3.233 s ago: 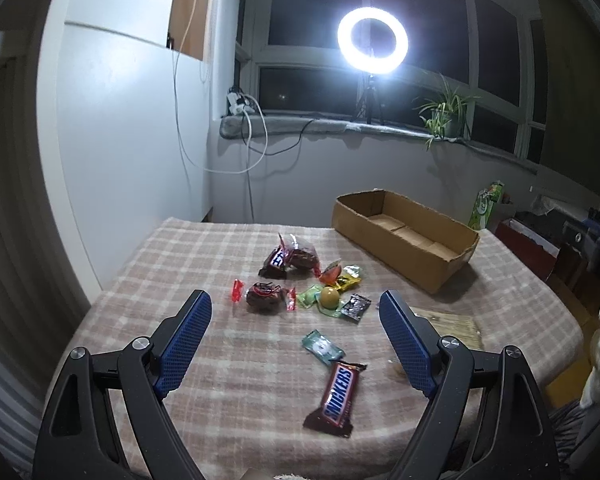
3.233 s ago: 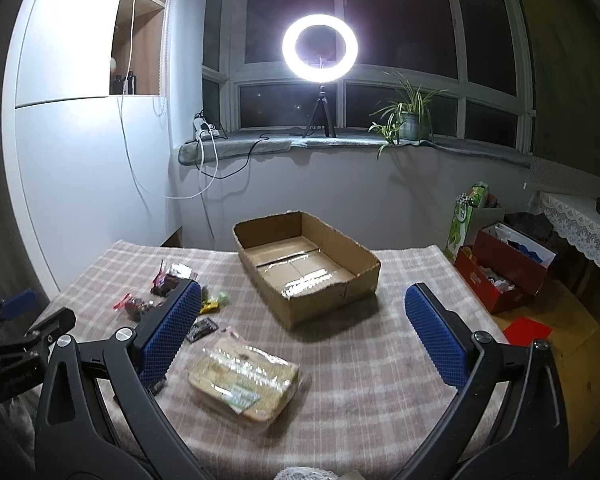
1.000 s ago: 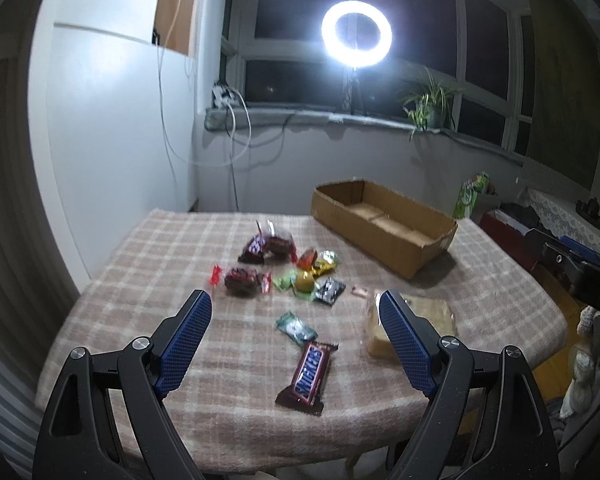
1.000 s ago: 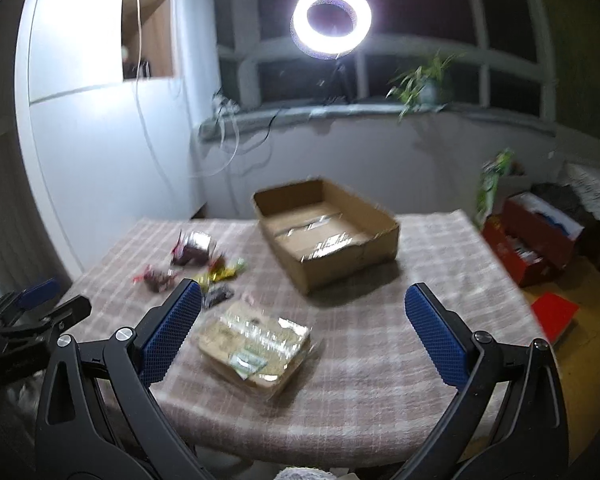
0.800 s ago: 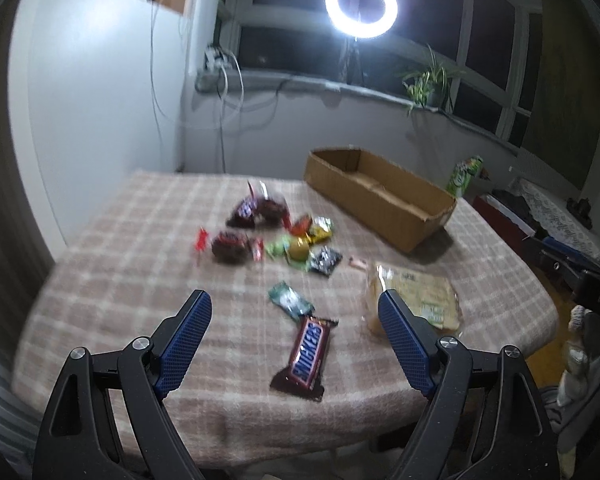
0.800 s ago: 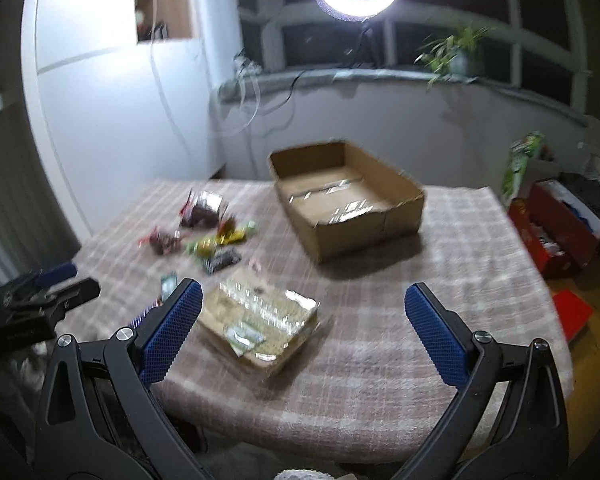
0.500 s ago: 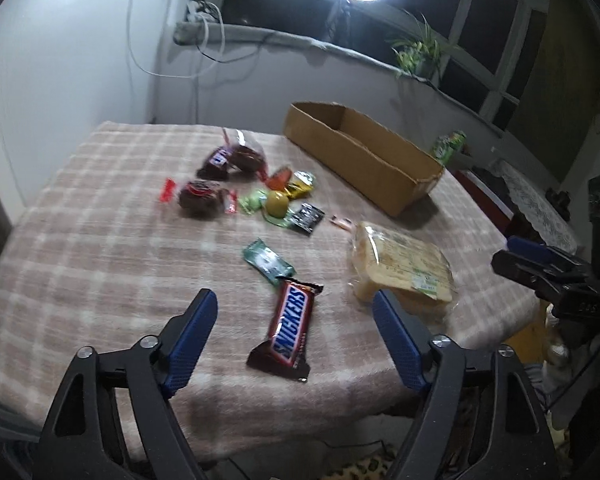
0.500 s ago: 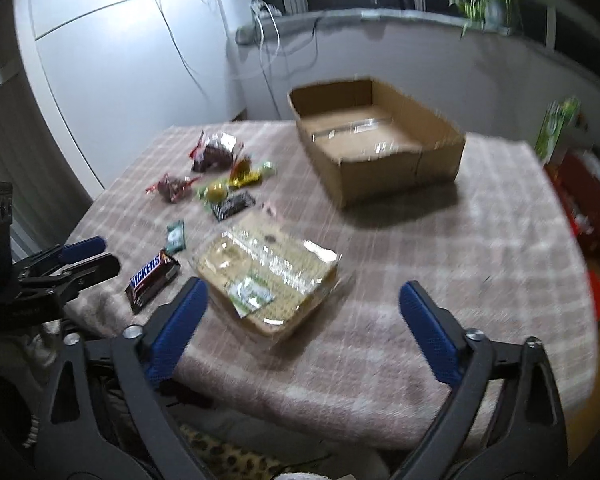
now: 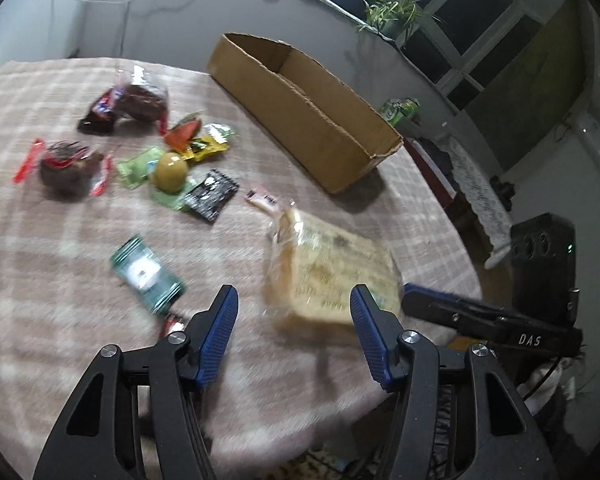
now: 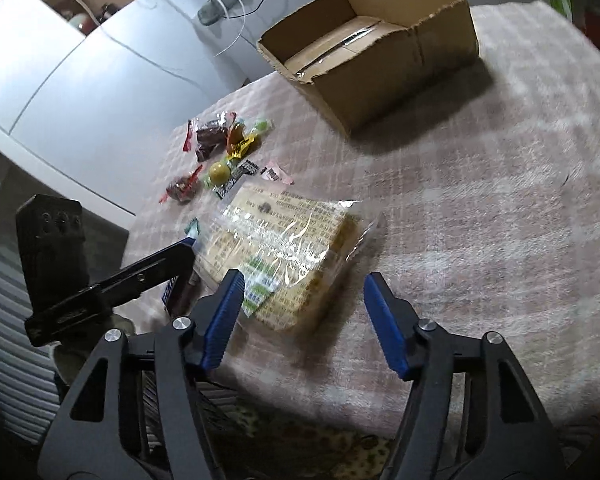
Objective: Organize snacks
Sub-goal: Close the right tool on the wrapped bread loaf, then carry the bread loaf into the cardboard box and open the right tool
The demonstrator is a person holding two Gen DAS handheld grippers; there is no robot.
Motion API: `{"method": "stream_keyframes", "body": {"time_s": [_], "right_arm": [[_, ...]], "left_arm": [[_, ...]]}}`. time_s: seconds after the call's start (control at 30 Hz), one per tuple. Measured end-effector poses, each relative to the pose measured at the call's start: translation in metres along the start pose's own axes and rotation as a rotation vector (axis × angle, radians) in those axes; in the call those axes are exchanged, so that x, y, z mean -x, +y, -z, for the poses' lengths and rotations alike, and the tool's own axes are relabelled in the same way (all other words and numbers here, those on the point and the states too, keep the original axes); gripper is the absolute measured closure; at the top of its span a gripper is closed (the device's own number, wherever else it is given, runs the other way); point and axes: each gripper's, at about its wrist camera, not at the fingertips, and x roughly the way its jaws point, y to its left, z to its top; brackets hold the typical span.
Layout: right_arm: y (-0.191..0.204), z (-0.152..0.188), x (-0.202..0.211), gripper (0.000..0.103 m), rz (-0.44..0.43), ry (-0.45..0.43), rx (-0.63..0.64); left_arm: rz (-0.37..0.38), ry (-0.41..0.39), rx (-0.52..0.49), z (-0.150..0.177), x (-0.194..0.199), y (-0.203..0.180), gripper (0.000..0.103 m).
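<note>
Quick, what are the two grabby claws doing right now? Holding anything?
Left gripper: jaws closing, nothing held; its tips are near the bread bag.
Right gripper: jaws closing over the bread bag, not gripping it yet.

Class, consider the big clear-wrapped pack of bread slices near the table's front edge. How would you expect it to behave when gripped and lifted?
The bread pack looks soft, so it would probably squash under firm pressure. Its glossy, crinkled film catches the light, so the wrapper may slip. It lies flat and broad on the tablecloth, wider than the closing right gripper, so one edge held alone would likely sag.
</note>
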Motion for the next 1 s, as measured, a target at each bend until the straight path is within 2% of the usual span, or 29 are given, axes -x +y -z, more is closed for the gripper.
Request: {"method": "stream_keyframes", "body": {"time_s": [0.2, 0.27, 0.5, 0.73, 1.0], "right_arm": [[-0.001, -0.003, -0.01, 0.046, -0.016, 0.031, -0.002], [-0.001, -0.003, -0.014, 0.052, -0.033, 0.042, -0.005], [0.009, -0.003, -0.012, 0.056, -0.012, 0.041, 0.023], [0.018, -0.012, 0.006, 0.057, -0.009, 0.007, 0.041], [0.03, -0.048, 0.036, 0.057, 0.007, -0.065, 0.089]], "left_arm": [[0.005, 0.053, -0.019, -0.008, -0.018, -0.002, 0.056], [0.011, 0.063, -0.022, -0.01, -0.022, -0.002, 0.058], [0.016, 0.078, -0.039, -0.01, -0.025, -0.005, 0.059], [0.01, 0.059, -0.062, -0.013, -0.018, -0.017, 0.059], [0.014, -0.005, -0.12, -0.039, -0.003, -0.039, 0.059]]}}
